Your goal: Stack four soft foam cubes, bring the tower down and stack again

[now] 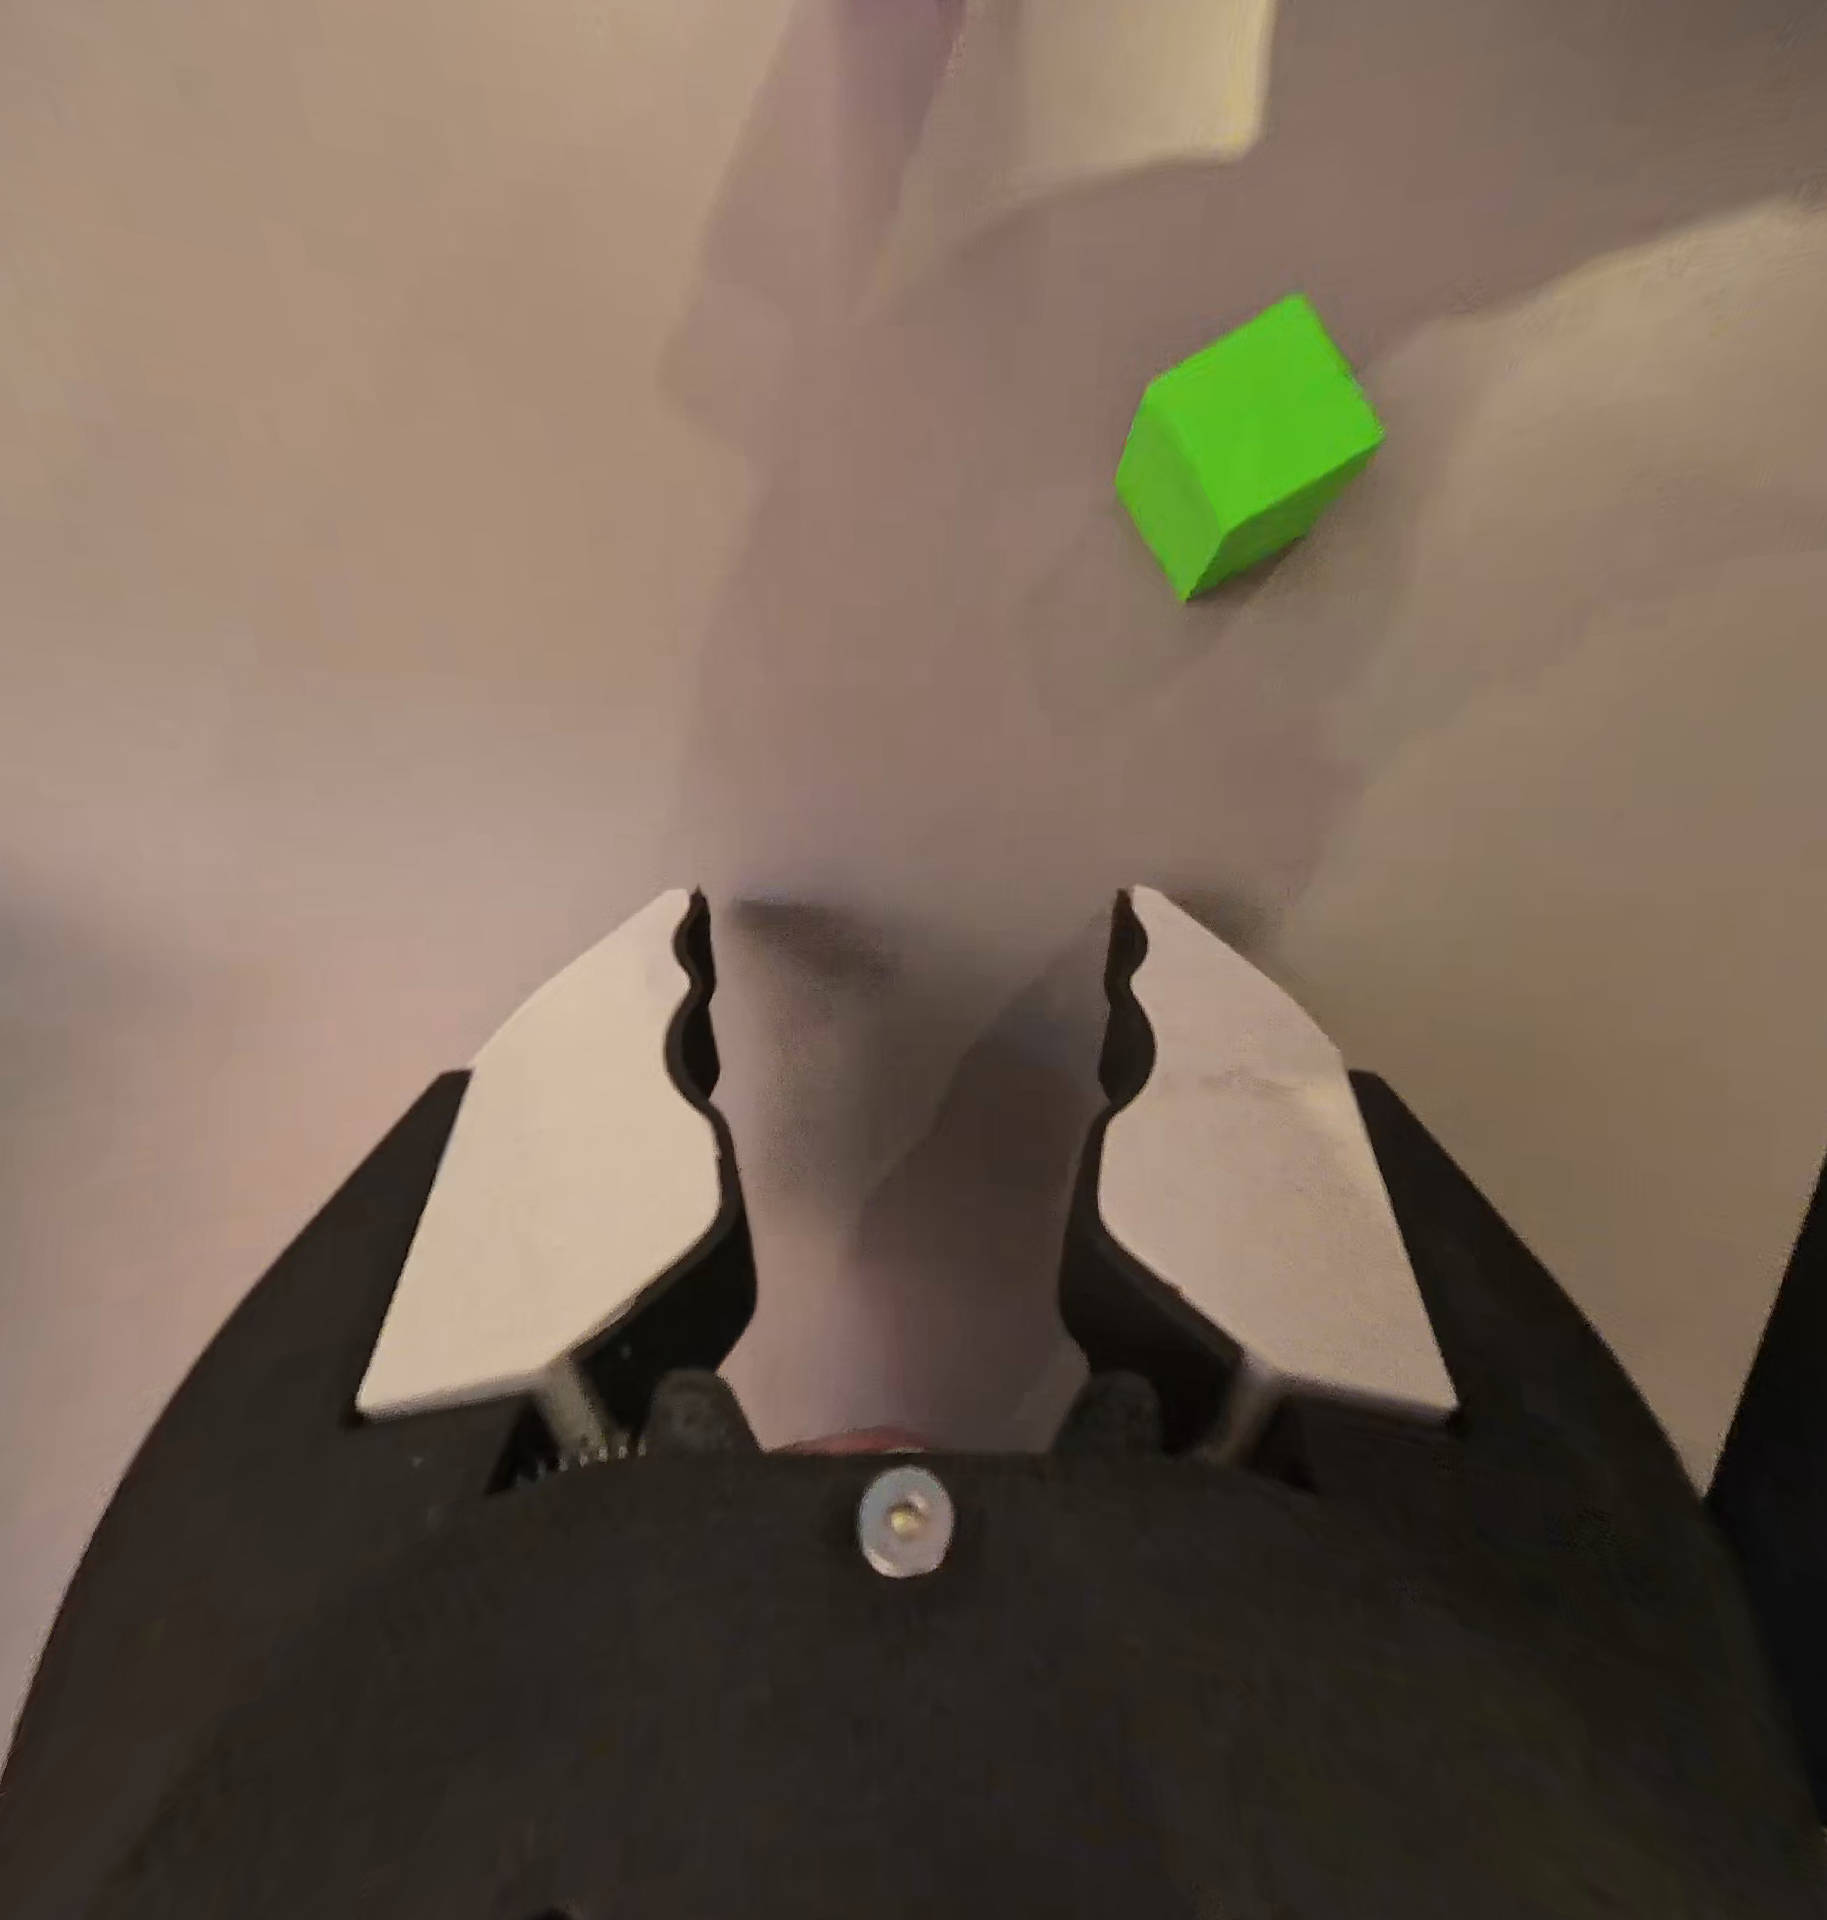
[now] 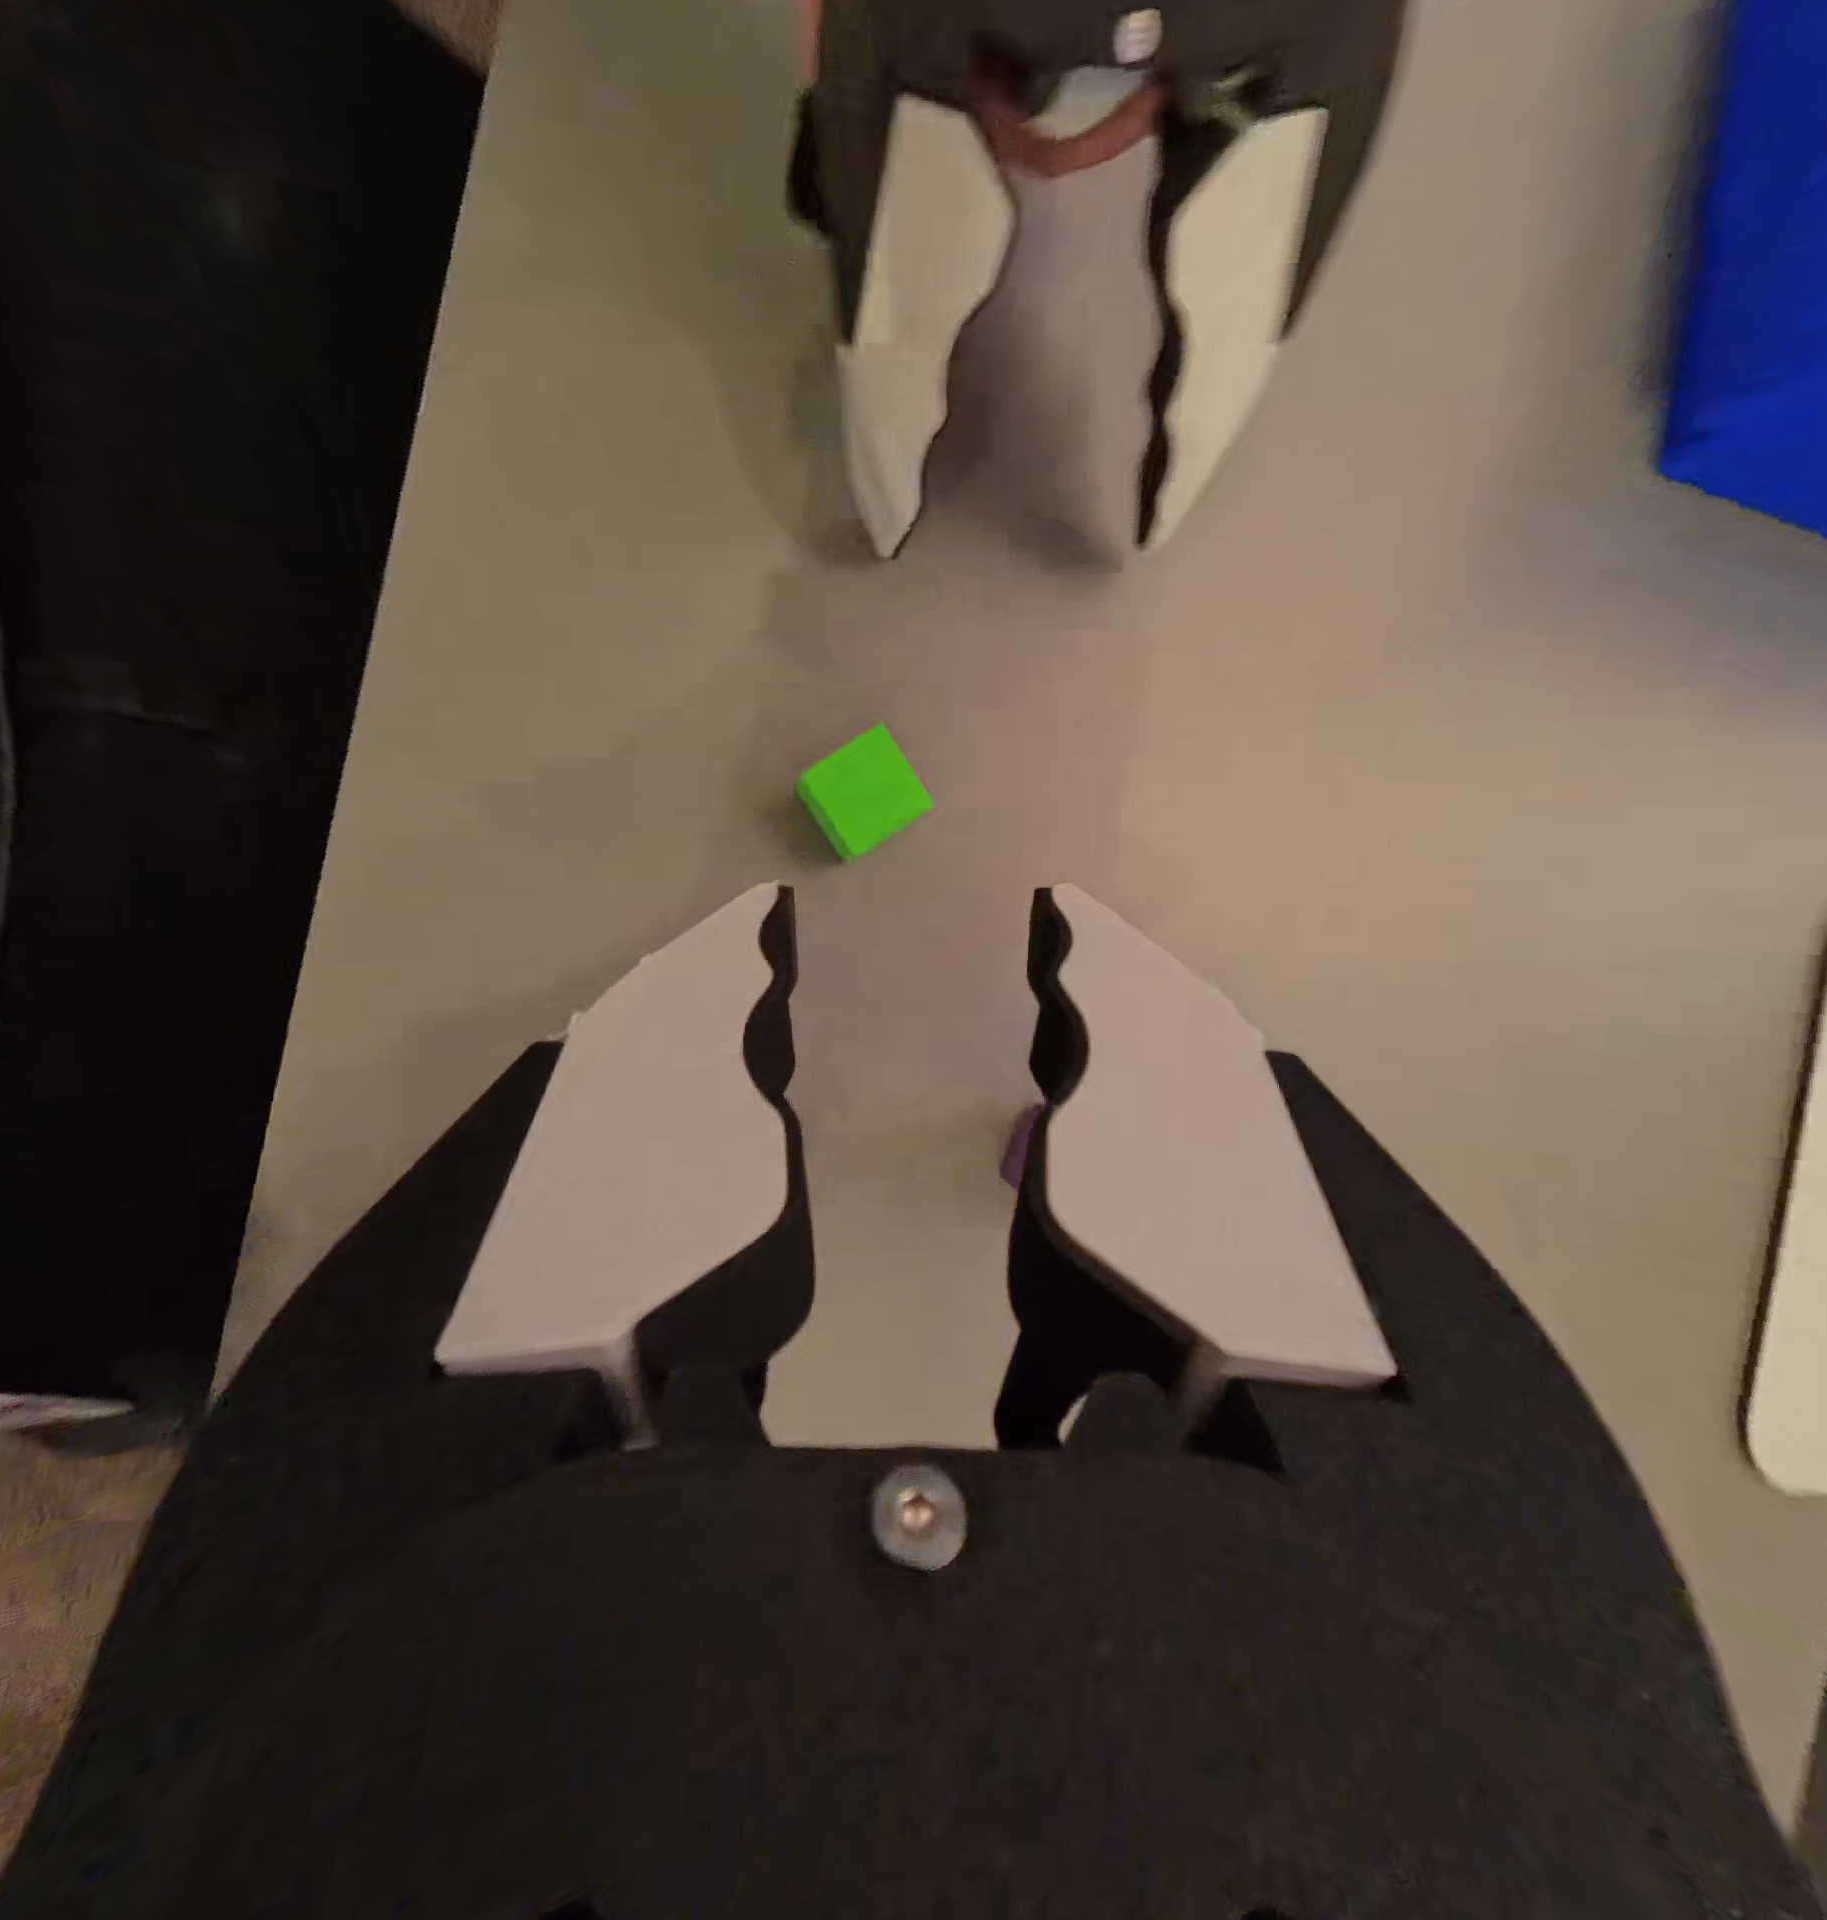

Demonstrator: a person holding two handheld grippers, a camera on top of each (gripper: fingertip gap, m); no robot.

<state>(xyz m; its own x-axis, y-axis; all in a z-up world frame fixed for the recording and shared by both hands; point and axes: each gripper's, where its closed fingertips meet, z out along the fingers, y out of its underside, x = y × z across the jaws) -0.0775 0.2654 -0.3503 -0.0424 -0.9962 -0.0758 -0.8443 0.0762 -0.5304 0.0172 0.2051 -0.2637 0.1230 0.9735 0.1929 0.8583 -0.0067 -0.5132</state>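
On the grey worktop point(image 2: 1304, 727) one green foam cube point(image 2: 865, 792) lies skewed; both jaws are spread and empty, so a corner-on pinch could squeeze it askew.

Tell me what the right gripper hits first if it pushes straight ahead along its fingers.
Likely the bare table: the open right gripper points just past the green foam cube, which lies slightly left of that line. Depth is unclear.

Cube point(image 2: 865, 792) on table point(image 2: 1304, 790), between left claw point(image 2: 1013, 545) and right claw point(image 2: 909, 894).
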